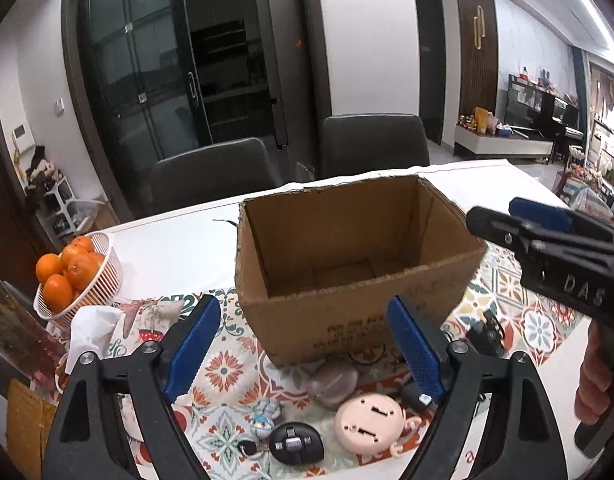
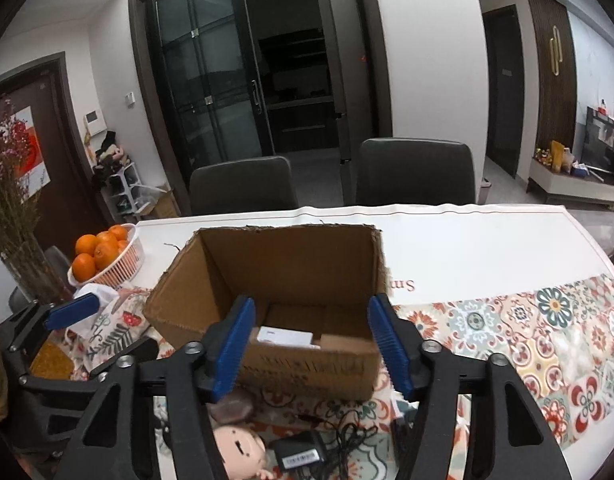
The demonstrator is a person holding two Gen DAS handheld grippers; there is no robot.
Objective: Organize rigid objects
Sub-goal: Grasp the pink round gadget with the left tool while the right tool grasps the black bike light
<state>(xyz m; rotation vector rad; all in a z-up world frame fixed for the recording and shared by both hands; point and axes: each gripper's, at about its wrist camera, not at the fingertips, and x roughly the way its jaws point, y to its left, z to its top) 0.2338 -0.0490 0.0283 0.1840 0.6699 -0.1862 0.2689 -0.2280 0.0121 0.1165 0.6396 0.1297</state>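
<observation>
An open cardboard box (image 1: 347, 280) stands on the patterned tablecloth; it also shows in the right wrist view (image 2: 283, 280), with a white card (image 2: 285, 336) lying inside. In front of it lie a grey stone-like object (image 1: 333, 382), a pink round toy (image 1: 369, 424), a black oval device (image 1: 295, 442), a small blue figure (image 1: 263, 420) and a black charger (image 2: 301, 454) with its cable. My left gripper (image 1: 303, 356) is open and empty above these items. My right gripper (image 2: 311, 348) is open and empty at the box's near wall.
A white basket of oranges (image 1: 103, 280) sits at the left, next to a crumpled white tissue (image 1: 93, 328). A vase of dried flowers (image 2: 15, 216) stands at the far left. Two dark chairs (image 2: 417, 172) stand behind the table.
</observation>
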